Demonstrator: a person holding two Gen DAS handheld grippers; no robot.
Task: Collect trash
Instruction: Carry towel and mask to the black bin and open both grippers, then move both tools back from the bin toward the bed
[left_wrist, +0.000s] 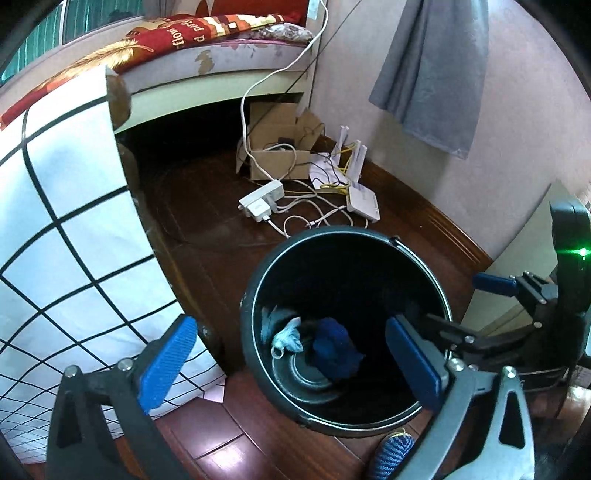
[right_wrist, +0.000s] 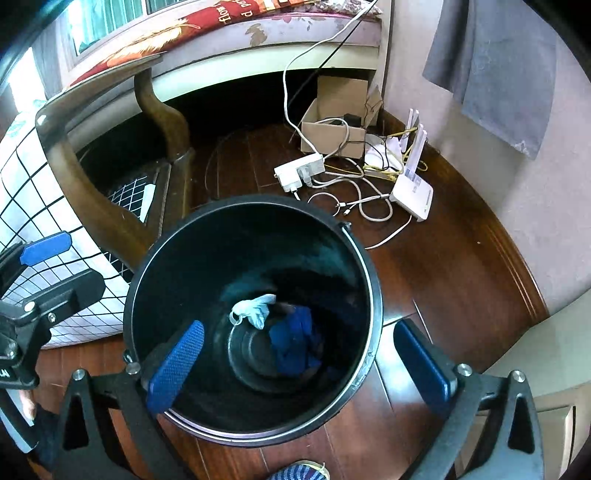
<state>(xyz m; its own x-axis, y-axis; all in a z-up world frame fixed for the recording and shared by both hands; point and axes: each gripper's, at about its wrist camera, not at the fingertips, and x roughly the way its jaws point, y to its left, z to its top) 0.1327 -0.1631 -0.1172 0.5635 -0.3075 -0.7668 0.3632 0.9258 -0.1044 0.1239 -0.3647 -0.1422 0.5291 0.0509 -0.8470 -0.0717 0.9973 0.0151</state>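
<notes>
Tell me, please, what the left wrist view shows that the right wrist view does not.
Only the left wrist view shows the right hand-held gripper open over the black bin, with its green light.

Only the right wrist view shows the carved wooden table leg and the left hand-held gripper.

Both show the bin holding a pale blue wad and a dark blue cloth, plus the power strip, router and cardboard box.

bin (right_wrist: 251, 221) mouth: open, both grippers over rim, jaws wide | 9 o'clock: checked bedding (left_wrist: 66, 221), wooden frame (right_wrist: 92, 199) close | 12–1 o'clock: cables, power strip (right_wrist: 299, 171), router (right_wrist: 412, 195), box (right_wrist: 332, 136) clutter floor | 3 o'clock: bare floor (right_wrist: 461, 258), then wall
</notes>
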